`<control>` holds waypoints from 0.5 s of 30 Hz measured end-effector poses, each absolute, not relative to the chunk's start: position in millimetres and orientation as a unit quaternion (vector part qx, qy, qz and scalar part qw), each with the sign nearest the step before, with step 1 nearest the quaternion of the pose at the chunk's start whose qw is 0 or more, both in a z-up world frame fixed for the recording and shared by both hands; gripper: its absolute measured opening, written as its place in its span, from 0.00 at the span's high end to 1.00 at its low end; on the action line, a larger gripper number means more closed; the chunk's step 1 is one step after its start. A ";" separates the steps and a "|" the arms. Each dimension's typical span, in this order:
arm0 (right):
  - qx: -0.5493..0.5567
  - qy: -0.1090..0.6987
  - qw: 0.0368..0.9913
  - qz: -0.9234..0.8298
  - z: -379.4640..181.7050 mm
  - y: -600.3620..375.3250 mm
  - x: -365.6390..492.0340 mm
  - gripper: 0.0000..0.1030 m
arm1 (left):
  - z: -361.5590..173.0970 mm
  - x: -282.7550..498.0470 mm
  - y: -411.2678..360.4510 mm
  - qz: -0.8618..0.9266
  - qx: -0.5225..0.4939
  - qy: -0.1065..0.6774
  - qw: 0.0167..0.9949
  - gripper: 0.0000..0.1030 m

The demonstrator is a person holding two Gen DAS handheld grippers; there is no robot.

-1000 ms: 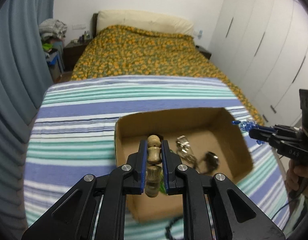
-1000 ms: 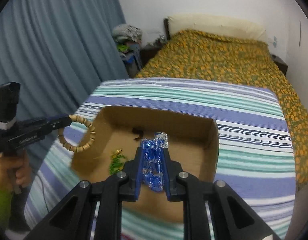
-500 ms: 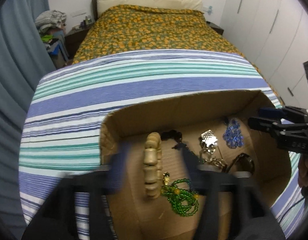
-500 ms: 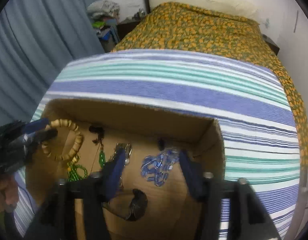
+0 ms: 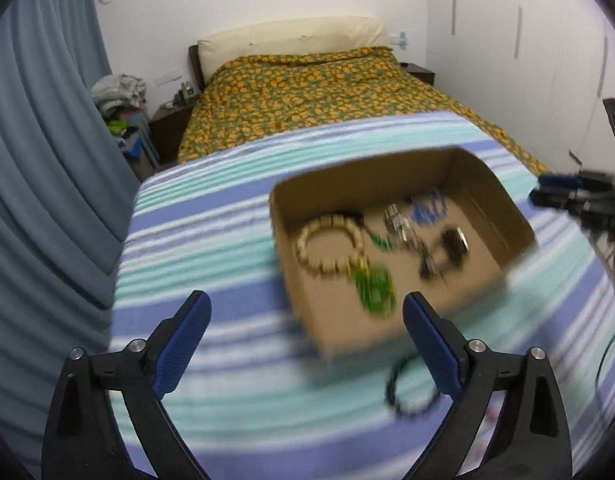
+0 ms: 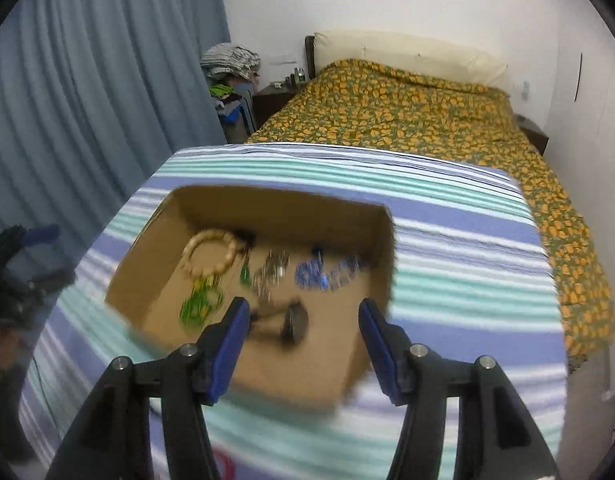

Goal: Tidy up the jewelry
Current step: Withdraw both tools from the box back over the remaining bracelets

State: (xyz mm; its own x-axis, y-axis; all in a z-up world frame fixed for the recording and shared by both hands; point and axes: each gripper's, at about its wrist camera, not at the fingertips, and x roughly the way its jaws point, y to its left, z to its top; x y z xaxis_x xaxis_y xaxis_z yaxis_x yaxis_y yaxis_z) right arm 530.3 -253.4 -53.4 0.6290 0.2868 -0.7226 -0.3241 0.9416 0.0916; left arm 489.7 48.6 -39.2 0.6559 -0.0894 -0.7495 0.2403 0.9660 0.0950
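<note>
Even indoor light, soft shadows; motion blur smears the cardboard box (image 5: 391,188) and striped cloth (image 6: 459,220); fisheye edges darken.

No text, label, brand, number or sign can be read in either view. The cardboard box (image 5: 483,184) shows plain brown walls with no print, and motion blur smears the jewelry inside it. At about 9 o'clock in the right wrist view, the other hand-held gripper (image 6: 35,256) is too blurred to show any marking.
</note>
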 end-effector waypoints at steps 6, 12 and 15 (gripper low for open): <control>-0.037 0.383 0.911 0.149 -57.6 -299.5 420.4 0.43 | -41.0 376.0 73.7 -0.083 0.137 0.409 0.898 0.03; -0.059 0.360 0.925 0.109 -81.6 -321.2 324.8 0.43 | -61.7 289.2 72.9 -0.076 0.104 0.400 0.908 0.03; -0.048 0.350 0.930 0.102 -99.5 -322.6 289.8 0.43 | -81.2 261.1 61.2 -0.074 0.071 0.393 0.914 0.02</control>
State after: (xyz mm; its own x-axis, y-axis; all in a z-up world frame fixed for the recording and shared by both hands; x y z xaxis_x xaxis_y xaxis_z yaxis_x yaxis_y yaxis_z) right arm 289.8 -322.6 -99.5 0.7342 0.1564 -0.6607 -0.2229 0.9747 -0.0170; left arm 261.1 61.2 -81.2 0.6807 -0.0796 -0.7282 0.1911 0.9790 0.0716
